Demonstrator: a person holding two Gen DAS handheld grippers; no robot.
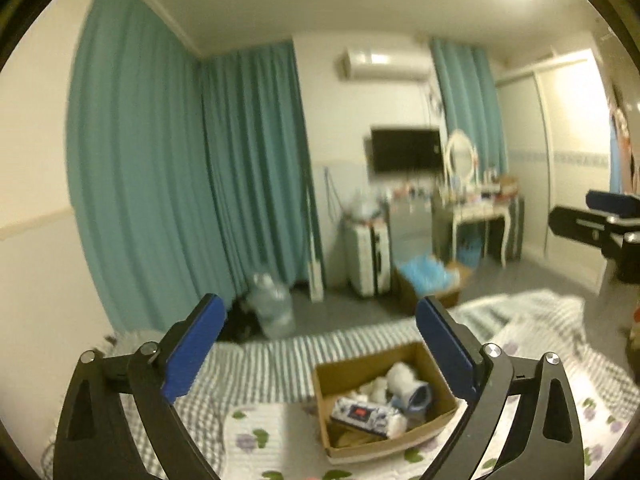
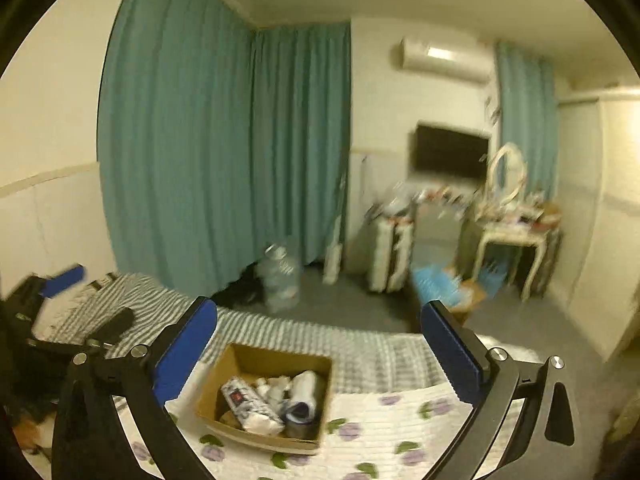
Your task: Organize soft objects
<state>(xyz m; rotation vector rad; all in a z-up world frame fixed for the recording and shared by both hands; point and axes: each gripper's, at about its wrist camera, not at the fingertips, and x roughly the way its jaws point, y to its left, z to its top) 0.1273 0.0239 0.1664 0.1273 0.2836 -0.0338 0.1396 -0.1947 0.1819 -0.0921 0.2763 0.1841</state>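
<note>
A: Tool state first. Left gripper (image 1: 320,356): blue pads spread wide, nothing between them. Right gripper (image 2: 320,360): same, wide apart, empty. Both held above the bed.

B: Where is the work?

A: Cardboard box (image 1: 432,364) sits below and ahead of both grippers, on the flowered quilt (image 2: 400,420). In the left view it lies right of centre, toward the right pad; in the right view, left of centre. So it sits between the two tools; I can't judge either as clearly nearer.

B: Contents?

A: Patterned tissue pack (image 2: 250,402), long axis running diagonally, near-right to far-left in the right view. Beside it a white rolled item (image 2: 304,394) and crumpled white pieces. Exact type uncertain; blur.

B: Surface and room?

A: Striped bedding (image 1: 264,360) beyond the quilt, soft and yielding. Teal curtains (image 1: 160,184), water jug (image 1: 272,308), suitcase, dressing table farther off.
</note>
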